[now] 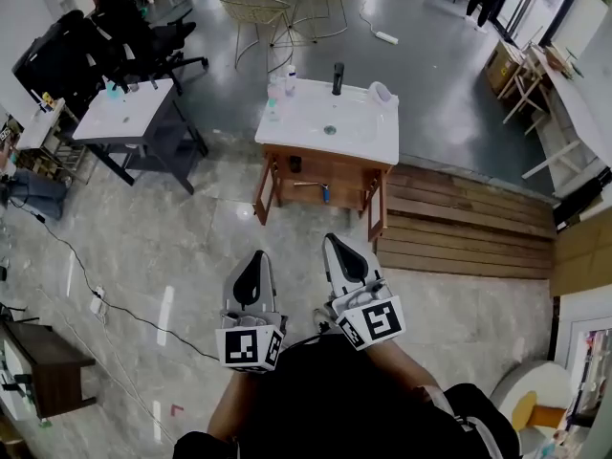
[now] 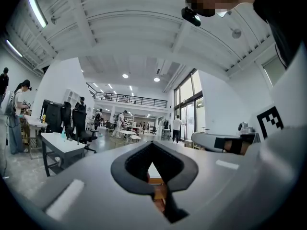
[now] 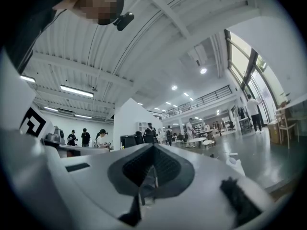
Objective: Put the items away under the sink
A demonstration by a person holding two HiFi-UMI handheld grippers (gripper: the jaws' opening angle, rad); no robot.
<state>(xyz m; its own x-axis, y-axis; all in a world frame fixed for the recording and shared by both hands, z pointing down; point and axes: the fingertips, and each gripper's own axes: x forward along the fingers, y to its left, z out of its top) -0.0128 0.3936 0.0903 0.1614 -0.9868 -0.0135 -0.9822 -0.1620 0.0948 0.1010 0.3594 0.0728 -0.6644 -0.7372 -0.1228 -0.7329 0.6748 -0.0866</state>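
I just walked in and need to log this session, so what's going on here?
A person stands on the tiled floor with tongs in each hand. The left tongs and right tongs are both shut and empty, pointing toward the white sink on its wooden stand, which is some way ahead. Small bottles and a black faucet sit on the sink top. Nothing is held yet.

The head view looks steeply down from high, the sink (image 1: pixel 359 132) well ahead. Each gripper view looks level along its jaws into the hall; the left perhaps shares the sink.
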